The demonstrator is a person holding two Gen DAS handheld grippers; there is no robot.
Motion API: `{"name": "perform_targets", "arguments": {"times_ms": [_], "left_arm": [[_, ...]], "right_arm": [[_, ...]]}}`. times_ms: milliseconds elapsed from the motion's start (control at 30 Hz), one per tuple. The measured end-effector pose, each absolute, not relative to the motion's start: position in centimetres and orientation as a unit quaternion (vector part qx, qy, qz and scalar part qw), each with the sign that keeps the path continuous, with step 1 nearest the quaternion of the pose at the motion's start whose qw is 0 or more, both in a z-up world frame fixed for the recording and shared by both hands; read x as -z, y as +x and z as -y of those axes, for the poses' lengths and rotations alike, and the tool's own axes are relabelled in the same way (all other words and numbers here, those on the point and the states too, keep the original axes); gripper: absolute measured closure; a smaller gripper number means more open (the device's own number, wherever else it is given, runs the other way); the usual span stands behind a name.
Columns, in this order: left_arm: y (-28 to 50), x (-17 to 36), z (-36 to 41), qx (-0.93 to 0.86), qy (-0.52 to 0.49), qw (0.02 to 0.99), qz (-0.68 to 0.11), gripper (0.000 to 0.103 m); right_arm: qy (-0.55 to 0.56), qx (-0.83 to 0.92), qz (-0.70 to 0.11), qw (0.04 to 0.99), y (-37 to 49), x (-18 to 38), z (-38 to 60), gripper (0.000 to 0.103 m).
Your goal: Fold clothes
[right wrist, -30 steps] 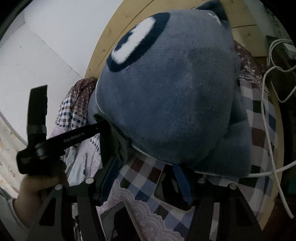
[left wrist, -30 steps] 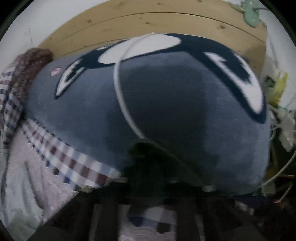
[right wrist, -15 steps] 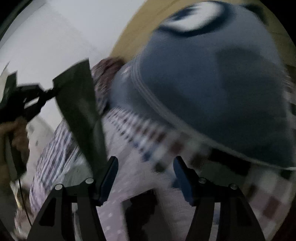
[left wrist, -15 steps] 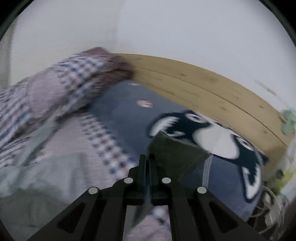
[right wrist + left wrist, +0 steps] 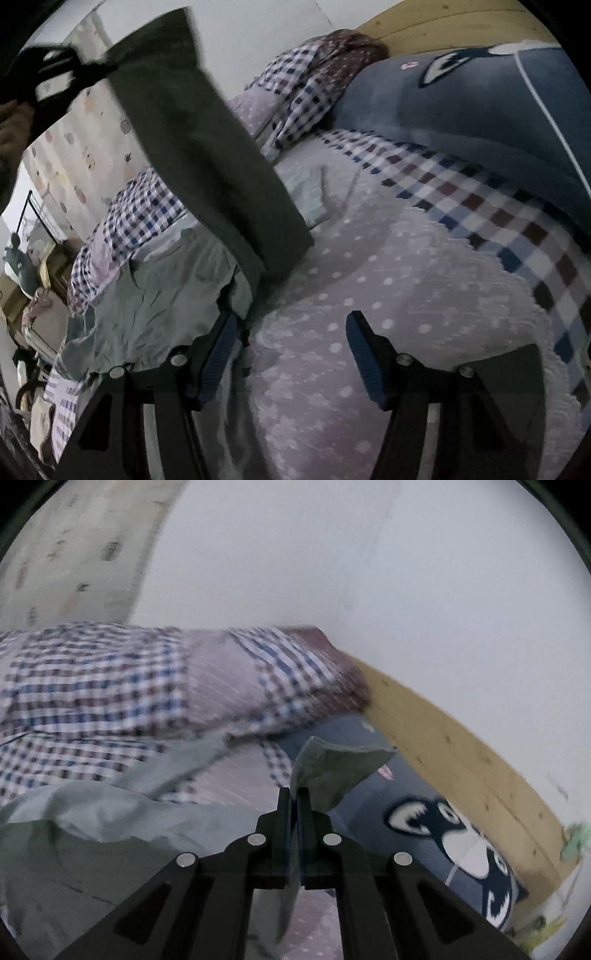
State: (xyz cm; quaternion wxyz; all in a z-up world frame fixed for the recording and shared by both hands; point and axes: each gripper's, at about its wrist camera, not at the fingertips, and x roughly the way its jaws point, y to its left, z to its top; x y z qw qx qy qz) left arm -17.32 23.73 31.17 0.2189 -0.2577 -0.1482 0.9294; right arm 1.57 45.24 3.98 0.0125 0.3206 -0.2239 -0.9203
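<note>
Under both my cameras lies the bed (image 5: pixel 369 295), its cover pale lilac with white dots and a checked border, and a wooden headboard (image 5: pixel 461 738) runs along its far side below a white wall. A big grey-blue plush cushion (image 5: pixel 480 122) with a dark cartoon face lies against that headboard, at the far right in the right wrist view. A checked quilt (image 5: pixel 110 686) is heaped at the far left in the left wrist view. Nearer to me, a crumpled pale grey-green cloth (image 5: pixel 159 295) lies on the left of the bed. The dark green garment (image 5: pixel 207 147) hangs as a long band through the right wrist view, from the upper left down to just beside my right gripper's (image 5: pixel 291 354) left finger; whether it touches that finger I cannot tell. That gripper's jaws stand wide apart with nothing between them. My left gripper (image 5: pixel 294 805) is clamped tight on a corner of the garment, which sticks up past its fingertips. A hand (image 5: pixel 11 125) holding that tool shows at the far left edge.
</note>
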Motion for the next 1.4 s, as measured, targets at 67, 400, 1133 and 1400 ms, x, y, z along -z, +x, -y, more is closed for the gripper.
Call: {"name": "perform_targets", "arguments": {"times_ms": [67, 400, 1133, 1400], "left_arm": [[-16.6, -30.8, -18.1, -0.936, -0.239, 0.184, 0.179, 0.102], [-11.5, -9.6, 7.7, -0.899, -0.318, -0.041, 0.299, 0.102], [-9.1, 0.4, 11.9, -0.846, -0.336, 0.077, 0.406, 0.1], [-9.3, 0.2, 10.9, -0.86, -0.326, 0.075, 0.386, 0.102]], "right_arm": [[0.326, 0.92, 0.217, 0.013, 1.2, -3.8, -44.7, 0.037], [0.351, 0.917, 0.188, 0.012, -0.1, -3.0, -42.4, 0.037], [0.391, 0.906, -0.158, 0.042, -8.3, 0.0, -29.9, 0.049], [0.347, 0.926, -0.147, -0.031, -8.3, -2.4, -31.1, 0.086]]}}
